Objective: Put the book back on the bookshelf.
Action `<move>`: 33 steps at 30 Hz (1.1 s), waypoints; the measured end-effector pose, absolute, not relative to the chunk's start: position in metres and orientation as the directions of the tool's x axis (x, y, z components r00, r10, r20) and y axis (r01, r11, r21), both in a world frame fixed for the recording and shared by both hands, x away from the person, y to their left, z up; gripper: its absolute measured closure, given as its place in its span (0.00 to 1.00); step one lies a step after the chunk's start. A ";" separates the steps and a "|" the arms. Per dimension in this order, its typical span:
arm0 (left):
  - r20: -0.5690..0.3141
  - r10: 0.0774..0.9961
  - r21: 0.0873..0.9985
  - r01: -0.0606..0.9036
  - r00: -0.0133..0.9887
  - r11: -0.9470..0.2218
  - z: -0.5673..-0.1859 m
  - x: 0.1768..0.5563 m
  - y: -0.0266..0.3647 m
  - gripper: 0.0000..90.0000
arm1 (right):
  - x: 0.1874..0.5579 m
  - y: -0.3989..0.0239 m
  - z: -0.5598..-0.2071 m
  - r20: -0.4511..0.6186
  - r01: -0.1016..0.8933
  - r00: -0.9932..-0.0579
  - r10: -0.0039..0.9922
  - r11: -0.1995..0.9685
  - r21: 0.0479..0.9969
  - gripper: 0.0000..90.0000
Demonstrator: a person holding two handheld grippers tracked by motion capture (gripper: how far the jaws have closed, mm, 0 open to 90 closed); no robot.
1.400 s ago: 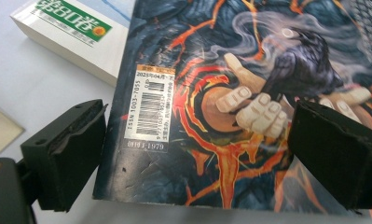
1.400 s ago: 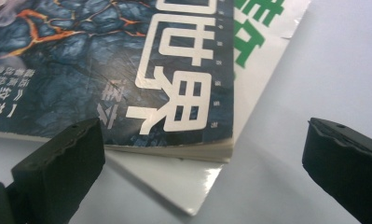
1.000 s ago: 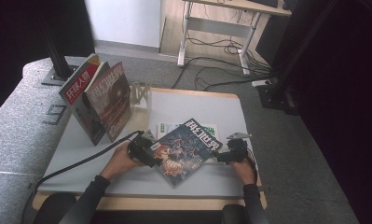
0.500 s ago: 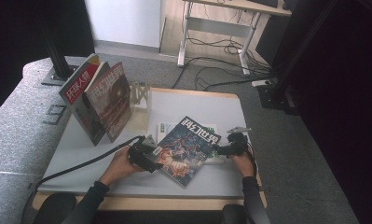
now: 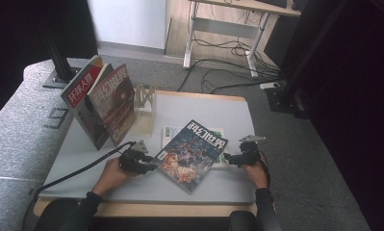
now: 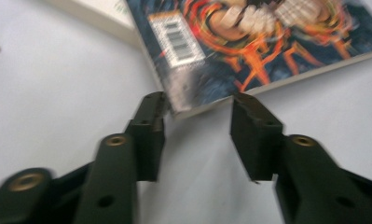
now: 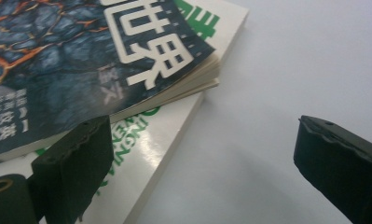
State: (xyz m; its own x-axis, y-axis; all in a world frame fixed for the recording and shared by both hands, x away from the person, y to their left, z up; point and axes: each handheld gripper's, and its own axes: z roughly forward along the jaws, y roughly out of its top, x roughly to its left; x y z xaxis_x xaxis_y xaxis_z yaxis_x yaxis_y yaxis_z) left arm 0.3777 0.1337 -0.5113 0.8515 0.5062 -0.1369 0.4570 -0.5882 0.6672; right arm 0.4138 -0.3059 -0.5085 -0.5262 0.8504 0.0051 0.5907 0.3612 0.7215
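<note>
High view: dark-covered magazine [image 5: 192, 154] lies flat mid-worktop [image 5: 132, 185] on a white-and-green book [image 5: 169, 133], left claw [image 5: 153, 161] at its near-left corner | Left gripper view: jaws just closing — magazine corner between, pads not yet pressing | Right gripper view: right claw [image 7: 211, 154] wide open, holding nothing, beside the stack's edge.

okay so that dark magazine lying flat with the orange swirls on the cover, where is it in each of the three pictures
High view: the dark magazine lies at centre, between the two tools.
Left gripper view: top centre and right, its barcode corner reaching down between the jaws.
Right gripper view: upper left, its page edges fanned above the left jaw.
Shared landmark: the white book with green lettering under it, in all three views.
</note>
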 end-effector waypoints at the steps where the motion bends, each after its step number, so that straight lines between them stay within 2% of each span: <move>1: -0.137 0.506 0.667 0.457 0.851 -0.588 -0.511 0.378 0.134 0.64 | 0.413 -0.305 -0.508 0.004 0.589 -0.533 0.846 0.368 0.720 0.05; 15: -0.142 0.499 0.678 0.451 0.855 -0.580 -0.513 0.385 0.120 0.64 | 0.415 -0.297 -0.502 0.021 0.585 -0.560 0.828 0.377 0.718 0.01; 33: -0.139 0.491 0.690 0.440 0.860 -0.574 -0.515 0.385 0.119 0.63 | 0.427 -0.288 -0.518 0.186 0.667 -0.558 0.809 0.303 0.681 0.00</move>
State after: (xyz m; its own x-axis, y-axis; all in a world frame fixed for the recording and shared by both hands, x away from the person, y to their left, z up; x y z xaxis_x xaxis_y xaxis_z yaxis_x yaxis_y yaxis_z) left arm 0.3851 0.1190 -0.5154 0.8598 0.4913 -0.1393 0.4400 -0.5742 0.6905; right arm 0.4268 -0.2877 -0.5185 -0.5576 0.8090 0.1862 0.6665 0.3026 0.6813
